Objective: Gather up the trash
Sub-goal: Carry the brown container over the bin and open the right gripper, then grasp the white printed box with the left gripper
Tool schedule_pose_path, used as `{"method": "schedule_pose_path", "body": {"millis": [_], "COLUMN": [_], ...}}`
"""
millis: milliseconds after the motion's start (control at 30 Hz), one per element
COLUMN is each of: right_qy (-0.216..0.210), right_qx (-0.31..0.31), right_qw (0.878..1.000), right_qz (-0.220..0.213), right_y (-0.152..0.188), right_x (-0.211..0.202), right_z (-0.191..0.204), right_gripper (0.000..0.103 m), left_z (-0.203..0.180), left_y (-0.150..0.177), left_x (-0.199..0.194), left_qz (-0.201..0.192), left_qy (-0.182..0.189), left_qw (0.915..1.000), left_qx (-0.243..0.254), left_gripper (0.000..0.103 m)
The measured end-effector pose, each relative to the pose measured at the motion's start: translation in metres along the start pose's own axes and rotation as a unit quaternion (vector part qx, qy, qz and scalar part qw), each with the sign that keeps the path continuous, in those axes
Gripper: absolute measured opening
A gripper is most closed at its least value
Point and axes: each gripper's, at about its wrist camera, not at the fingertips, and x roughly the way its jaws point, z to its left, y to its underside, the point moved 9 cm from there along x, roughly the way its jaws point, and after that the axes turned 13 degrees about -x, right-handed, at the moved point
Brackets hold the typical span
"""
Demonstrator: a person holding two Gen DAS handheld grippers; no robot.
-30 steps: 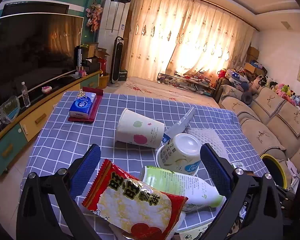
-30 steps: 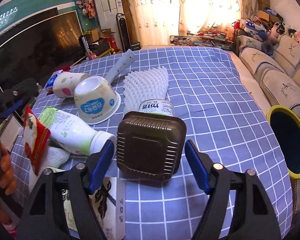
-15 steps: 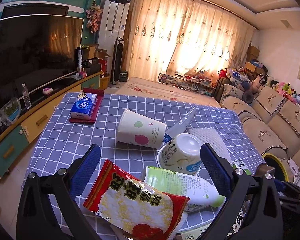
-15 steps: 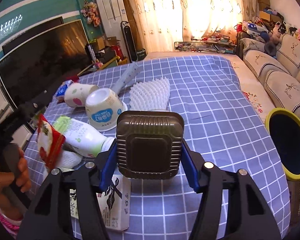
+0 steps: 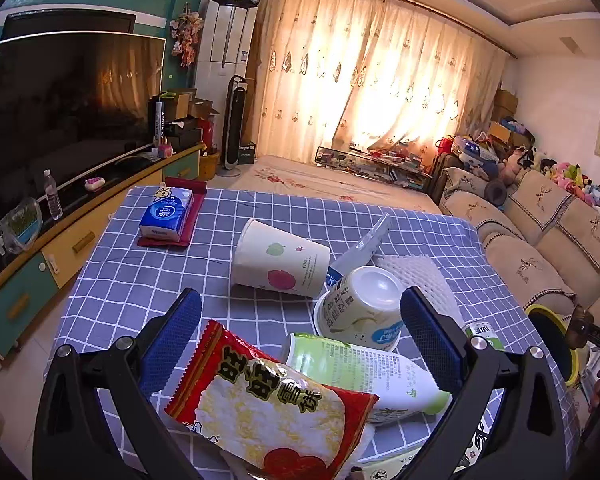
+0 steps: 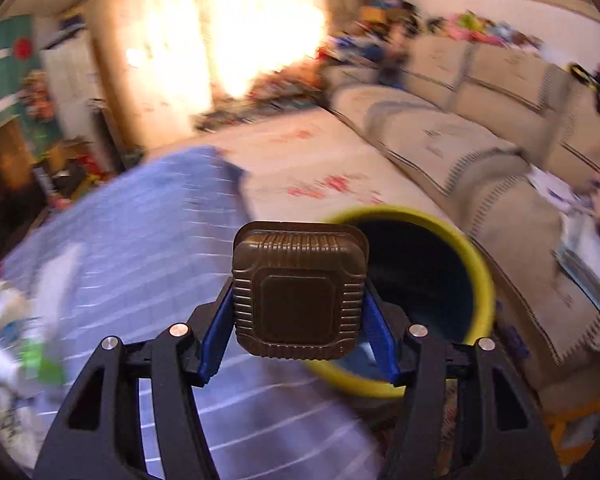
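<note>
My right gripper (image 6: pixel 298 314) is shut on a brown ribbed plastic box (image 6: pixel 298 292), its blue pads pressing both sides. It holds the box in the air beside the table's right edge, just in front of the yellow-rimmed bin (image 6: pixel 478 264). My left gripper (image 5: pixel 300 312) stands open above the near end of the table. A red snack bag (image 5: pixel 268 404) and a green-and-white bottle (image 5: pixel 364 372) lie between and below its fingers, not gripped. An overturned white tub (image 5: pixel 360 308), a paper cup (image 5: pixel 280 256) on its side and a small can (image 5: pixel 484 330) lie beyond.
A blue checked cloth covers the table (image 5: pixel 132 280). A tissue pack (image 5: pixel 166 212) rests on a red tray at the far left, white foam netting (image 5: pixel 416 272) at the right. A sofa (image 6: pixel 480 152) runs behind the bin (image 5: pixel 548 340). A TV cabinet (image 5: pixel 40 248) lines the left.
My right gripper closed on the brown box, lifted it off the table and swung it right to the yellow-rimmed bin. The left gripper stayed still.
</note>
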Motion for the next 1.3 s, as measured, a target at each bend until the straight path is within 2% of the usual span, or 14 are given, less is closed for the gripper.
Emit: {"method": "schedule_pose_path", "body": {"millis": [133,233,333,433,667,833,933,1067,1200,1300], "right_qy": [0.017,0.002,0.008,0.009,-0.032,-0.053,-0.052,-0.047,-0.061,-0.069], "right_qx": [0.022,0.037,0.043,0.043,0.034,0.015,0.007,-0.005,0.000,0.000], "right_qw": [0.999,0.998,0.998,0.999,0.997,0.991,0.987,0.985,0.984,0.983], "right_qz": [0.034,0.050,0.042,0.031,-0.055,-0.121,-0.154,-0.168,-0.167,-0.170], "right_y": [0.010,0.012,0.005,0.003,-0.025,-0.042,-0.047,-0.047,-0.046,-0.048], "right_x": [0.029,0.040,0.041,0.034,-0.002,-0.018,-0.026,-0.029,-0.027,-0.028], "right_z": [-0.027,-0.033,-0.036,-0.034,0.005,0.046,0.057,0.062,0.064,0.065], "right_gripper": [0.057,0.059,0.070,0.070,0.071,0.074,0.077,0.080,0.081,0.081], "left_z": [0.000,-0.001,-0.002,-0.002,-0.003,-0.007,-0.015,-0.027,-0.049,-0.059], "left_y": [0.002,0.003,0.004,0.004,0.006,0.006,0.008,0.022,0.059,0.089], "left_x": [0.002,0.004,0.006,0.006,0.010,0.010,-0.001,-0.023,-0.046,-0.052], "left_qz": [0.001,0.005,0.006,0.007,0.006,0.004,0.006,0.025,0.069,0.097], "left_qy": [-0.004,-0.005,-0.006,-0.006,-0.009,-0.015,-0.017,-0.016,0.017,0.016], "left_qw": [1.0000,1.0000,0.9999,0.9999,0.9998,0.9996,0.9993,0.9985,0.9963,0.9925], "left_qx": [0.004,0.006,0.008,0.006,0.014,0.023,0.033,0.046,0.050,0.073], "left_gripper": [0.098,0.098,0.098,0.098,0.098,0.098,0.098,0.098,0.098,0.098]}}
